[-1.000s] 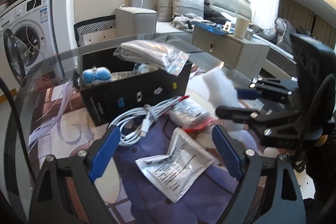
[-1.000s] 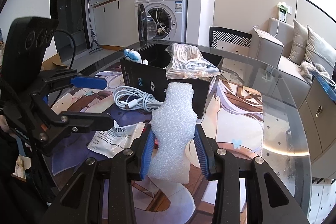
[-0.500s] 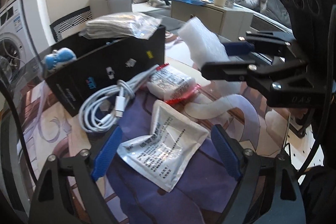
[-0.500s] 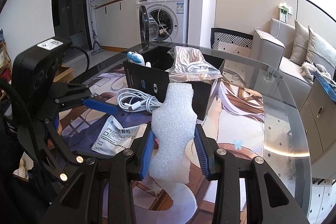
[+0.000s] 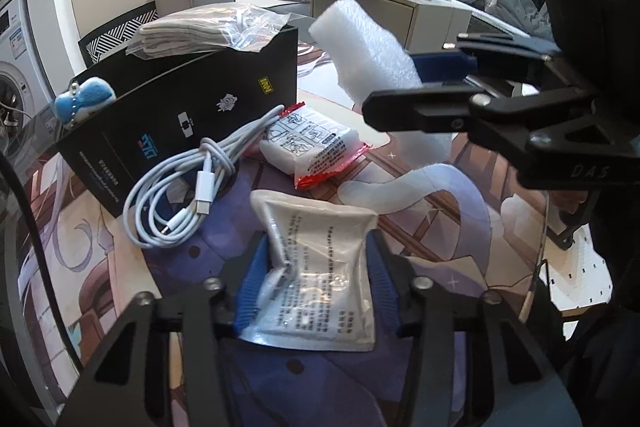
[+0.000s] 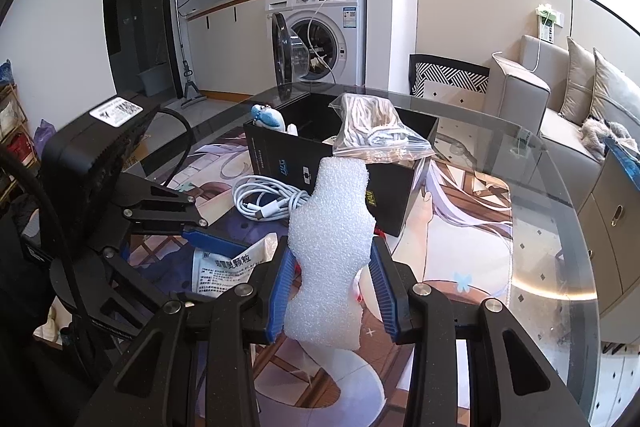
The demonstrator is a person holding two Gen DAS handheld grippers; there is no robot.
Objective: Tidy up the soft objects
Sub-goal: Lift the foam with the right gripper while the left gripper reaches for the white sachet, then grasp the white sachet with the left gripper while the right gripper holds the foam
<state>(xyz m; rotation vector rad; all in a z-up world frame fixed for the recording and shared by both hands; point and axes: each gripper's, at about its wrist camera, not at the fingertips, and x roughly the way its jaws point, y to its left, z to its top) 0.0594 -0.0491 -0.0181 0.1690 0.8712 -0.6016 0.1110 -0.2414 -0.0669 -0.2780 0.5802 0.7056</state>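
The left gripper [image 5: 316, 275] pinches the white sachet [image 5: 316, 267] between its blue pads, low on the mat in front of the black box [image 5: 180, 115], presumably to lift it in. The right gripper [image 6: 332, 287] clamps the foam piece [image 6: 332, 235], upright and clear of the table, short of the box's near wall, apparently awaiting deposit.

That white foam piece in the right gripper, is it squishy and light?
Probably both. The foam piece narrows where the right gripper pinches it, so it likely squashes easily. It stands upright unsupported above the fingers, suggesting it is light yet fairly springy.
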